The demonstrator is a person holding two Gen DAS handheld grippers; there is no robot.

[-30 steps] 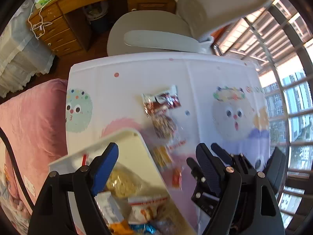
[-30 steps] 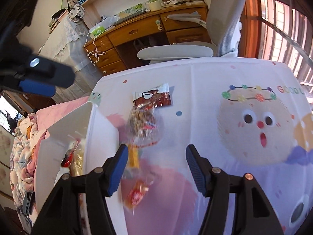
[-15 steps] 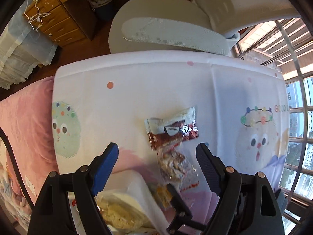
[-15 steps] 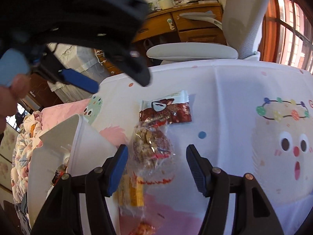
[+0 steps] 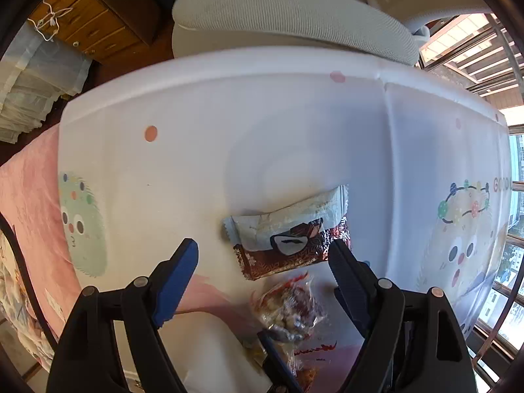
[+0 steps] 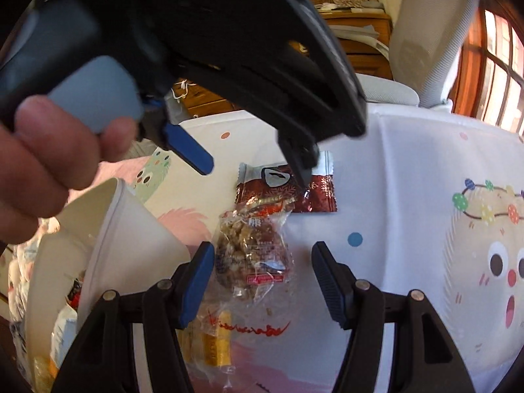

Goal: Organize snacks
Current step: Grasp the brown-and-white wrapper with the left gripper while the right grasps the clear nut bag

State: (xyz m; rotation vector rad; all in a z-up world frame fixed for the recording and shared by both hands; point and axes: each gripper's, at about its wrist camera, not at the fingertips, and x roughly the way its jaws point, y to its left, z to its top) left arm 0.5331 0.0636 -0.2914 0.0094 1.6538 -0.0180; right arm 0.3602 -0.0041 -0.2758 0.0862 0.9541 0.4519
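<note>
Near the middle of the cartoon-printed white cloth (image 5: 262,124) covering the desk lies a flat foil snack packet, dark red with a pale top band (image 5: 288,239), resting level and apart from any finger. Just nearer than it, overlapping its near edge, sits a clear crinkled bag of brown nut clusters (image 6: 252,249), and nearer again a clear wrapper with yellow bars (image 6: 213,344). These loose snacks form a short line running toward the camera, probably so each can be taken in turn.

Left of that line stands a white plastic bin (image 6: 131,229), its rim tilted in the fisheye view, with several wrapped snacks already inside; it looks like the place where the rest are meant to go.

The left tongs (image 5: 265,255) point straight down over the red packet, released and wide, one blue pad to the left of the packet and the dark one by its right end, neither pressing it. That straddle suggests the packet is the next pick, and a flat foil pack may slip unless the pads close on its edges. A hand (image 6: 49,163) grips their handle.

The right tongs (image 6: 262,281) are also released, slanting down with the nut bag between the fingers but untouched.

Beyond the desk's far edge sits a grey padded chair (image 5: 294,16).
</note>
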